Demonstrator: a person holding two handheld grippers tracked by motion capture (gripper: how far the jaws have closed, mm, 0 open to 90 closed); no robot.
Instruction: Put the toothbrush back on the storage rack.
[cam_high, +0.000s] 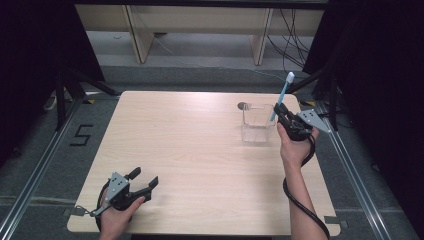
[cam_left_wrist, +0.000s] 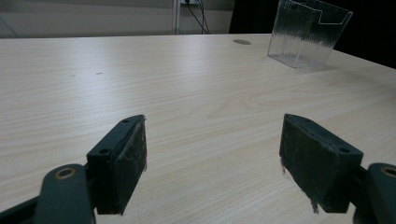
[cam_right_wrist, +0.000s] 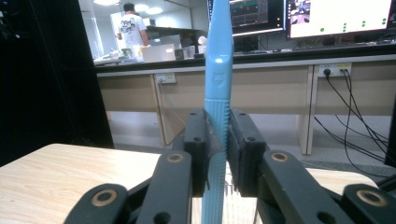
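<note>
Right now my right gripper (cam_high: 283, 114) is clenched on the blue toothbrush (cam_high: 281, 96), pads pinching its ribbed handle in the right gripper view (cam_right_wrist: 217, 122); the brush stands nearly upright, head up, just at the right edge of the clear plastic holder (cam_high: 258, 123) at the far right of the tabletop (cam_high: 200, 150). As I judge it, the step is lowering the brush into that holder; I want the handle's lower end over the open top before I descend, since it looks to sit at or outside the right wall; a small shift leftward, then straight down, keeps the light holder from being nudged or tipped; I let go only once the end rests inside. My left gripper (cam_high: 142, 182) idles released near the front left corner, jaws wide apart over bare wood, well away.
</note>
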